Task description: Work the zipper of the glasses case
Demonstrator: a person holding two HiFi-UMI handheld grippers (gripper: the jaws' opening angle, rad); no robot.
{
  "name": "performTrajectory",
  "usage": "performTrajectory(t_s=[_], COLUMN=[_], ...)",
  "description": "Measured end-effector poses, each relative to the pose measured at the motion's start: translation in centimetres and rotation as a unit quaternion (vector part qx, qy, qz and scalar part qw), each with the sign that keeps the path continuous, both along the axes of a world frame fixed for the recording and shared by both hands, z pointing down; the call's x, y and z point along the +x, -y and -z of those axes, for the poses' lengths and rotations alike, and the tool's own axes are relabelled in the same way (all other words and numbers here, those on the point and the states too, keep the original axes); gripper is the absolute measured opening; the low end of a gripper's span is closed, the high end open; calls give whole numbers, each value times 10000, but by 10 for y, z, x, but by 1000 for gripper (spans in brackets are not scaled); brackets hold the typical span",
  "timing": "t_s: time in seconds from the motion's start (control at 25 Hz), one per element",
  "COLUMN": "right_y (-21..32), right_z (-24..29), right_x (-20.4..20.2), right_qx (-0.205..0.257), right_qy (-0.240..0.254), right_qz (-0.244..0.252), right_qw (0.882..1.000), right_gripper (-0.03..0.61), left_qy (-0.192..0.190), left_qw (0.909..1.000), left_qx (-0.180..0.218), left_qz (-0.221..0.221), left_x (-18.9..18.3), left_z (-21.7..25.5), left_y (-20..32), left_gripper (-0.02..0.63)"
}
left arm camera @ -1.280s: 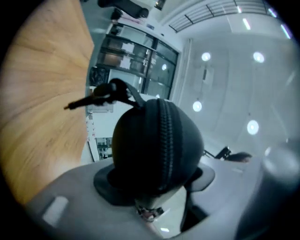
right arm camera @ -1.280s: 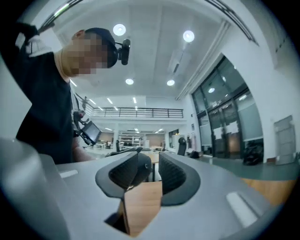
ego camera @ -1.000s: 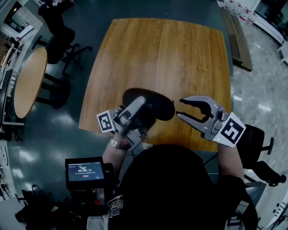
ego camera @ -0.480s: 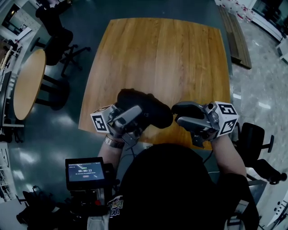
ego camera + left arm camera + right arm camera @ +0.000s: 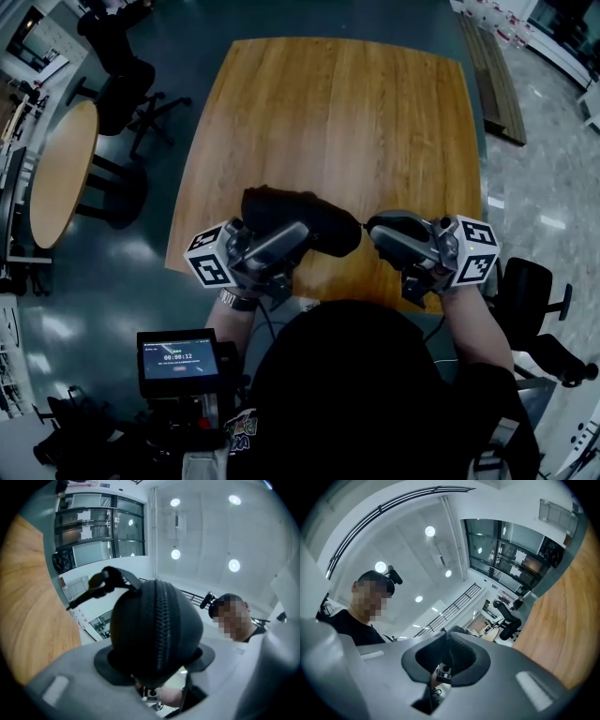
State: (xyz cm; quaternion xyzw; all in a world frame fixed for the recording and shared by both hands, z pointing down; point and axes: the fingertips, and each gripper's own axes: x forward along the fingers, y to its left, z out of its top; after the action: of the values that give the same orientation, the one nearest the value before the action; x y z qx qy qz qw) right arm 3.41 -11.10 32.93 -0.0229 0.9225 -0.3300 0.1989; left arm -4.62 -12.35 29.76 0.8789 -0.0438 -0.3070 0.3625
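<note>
A black, rounded glasses case (image 5: 300,220) is held just above the near edge of the wooden table (image 5: 337,112). My left gripper (image 5: 281,246) is shut on it across its width. In the left gripper view the case (image 5: 157,630) fills the space between the pads, and its zipper (image 5: 163,620) runs straight up the middle. My right gripper (image 5: 372,227) is at the case's right end, its jaws shut with the tips on the small zipper pull. In the right gripper view the pads (image 5: 459,653) of the right gripper (image 5: 447,644) meet and hide the case.
A round table (image 5: 61,173) and office chairs (image 5: 122,75) stand on the floor at the left. Another chair (image 5: 525,281) is at the right. A device with a small screen (image 5: 176,361) sits at the person's left side. Most of the tabletop lies beyond the case.
My right gripper turned, moved left to the case's end and closed from wide open. The left gripper tilted the case slightly and shifted a little toward the person.
</note>
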Motion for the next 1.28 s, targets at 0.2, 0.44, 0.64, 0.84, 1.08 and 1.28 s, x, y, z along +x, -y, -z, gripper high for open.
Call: performTrajectory(t_s=[0.2,0.44,0.64,0.84,1.08,1.28], right_y=[1,-6,-12,-7,-16,-12], right_z=[8,8,7,8,9,16], right_x=[0,1,-1,-1,-16,-14], right_qx=[-482,-1461,-1509,-1462,-923,-256], right_qy=[445,1175,1131,955,123,-210], right_qz=[29,517,551,256,-39,-522], right_qw=[9978,9809,9805,9843,9956,9981], right_gripper=[18,9,8,6,6,13], left_qy=[-202,705,1481,1668,86,-731], left_qw=[9972,9653,9386,9344,9788,9913], left_qx=[669,2338,2918,2843,1582,22], left_qz=[277,929,1090,1351,1297,1091], left_x=[-1,11,22,26,6,-2], left_z=[17,40,22,21,49,28], left_y=[-10,-35,-45,-41,-26,-3], left_gripper=[259,264,269,264,255,253])
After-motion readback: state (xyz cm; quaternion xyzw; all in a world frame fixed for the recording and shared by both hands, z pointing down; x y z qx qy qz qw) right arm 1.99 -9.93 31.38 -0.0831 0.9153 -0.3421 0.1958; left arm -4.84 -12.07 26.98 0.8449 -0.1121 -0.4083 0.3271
